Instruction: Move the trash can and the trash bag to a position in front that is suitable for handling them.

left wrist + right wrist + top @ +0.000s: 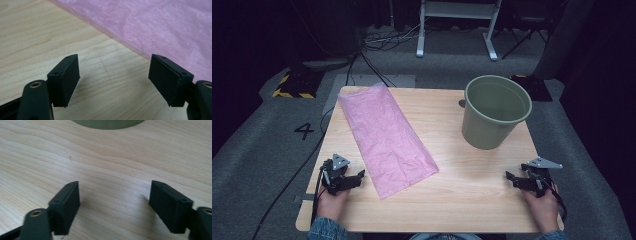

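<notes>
A flat pink plastic bag (384,135) lies slantwise across the left half of the wooden table (472,195). A green bucket (494,111) stands upright at the back right. My left gripper (358,178) rests near the front left, open and empty, just left of the bag's near end. In the left gripper view the bag (155,27) lies beyond the empty gripper (113,75). My right gripper (512,179) sits at the front right, open, pointing left. The bucket's base (108,123) shows far ahead of the right gripper (114,202).
The table stands on grey carpet. Cables (362,65) run over the floor behind the left side. A white frame's legs (457,30) stand at the back. Bare wood lies between the bag and the bucket.
</notes>
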A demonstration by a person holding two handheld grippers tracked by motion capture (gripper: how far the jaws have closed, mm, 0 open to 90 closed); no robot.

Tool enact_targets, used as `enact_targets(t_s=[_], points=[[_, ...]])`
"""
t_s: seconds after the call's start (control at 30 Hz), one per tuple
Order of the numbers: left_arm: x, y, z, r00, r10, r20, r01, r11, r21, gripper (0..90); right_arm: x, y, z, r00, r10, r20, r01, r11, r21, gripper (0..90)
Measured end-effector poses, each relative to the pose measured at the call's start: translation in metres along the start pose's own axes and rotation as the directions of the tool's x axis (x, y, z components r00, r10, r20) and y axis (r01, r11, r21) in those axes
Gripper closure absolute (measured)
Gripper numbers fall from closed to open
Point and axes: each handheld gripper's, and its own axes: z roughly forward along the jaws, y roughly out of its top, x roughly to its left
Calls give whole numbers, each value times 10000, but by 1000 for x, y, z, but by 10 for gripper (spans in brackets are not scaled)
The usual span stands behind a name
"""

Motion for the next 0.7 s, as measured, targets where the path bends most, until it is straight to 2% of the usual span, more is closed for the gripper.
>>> enact_targets(t_s=[0.07,0.1,0.17,0.23,0.37,0.47,0.63,0.7], points=[[-2,2,-2,10000,24,12,-24,10000,-92,262,1,3,-1,10000,-19,-87,21,9999,160,333],[-3,3,-3,10000,81,12,-81,9998,-183,262,1,3,-1,10000,-19,-87,21,9999,160,333],[-7,6,-5,9997,250,11,-249,9993,-274,267,3,7,-3,9999,-29,-105,34,9986,522,433],[-8,7,-5,9994,343,45,-341,9991,-263,271,4,9,-6,9998,-47,-181,58,9984,569,439],[-9,7,-6,9994,310,184,-306,9992,-240,271,3,14,-17,9996,-76,-255,83,9996,284,440],[-10,7,-10,9992,312,232,-305,9990,-316,272,-5,24,-31,9992,133,-380,-137,9998,-110,437],[-10,6,-13,9990,362,259,-352,9987,-365,272,-18,49,-53,9972,317,-671,-351,9981,-501,420],[-10,5,-14,9991,333,265,-324,9989,-337,272,-20,59,-59,9977,261,-622,-303,9973,-676,419]])
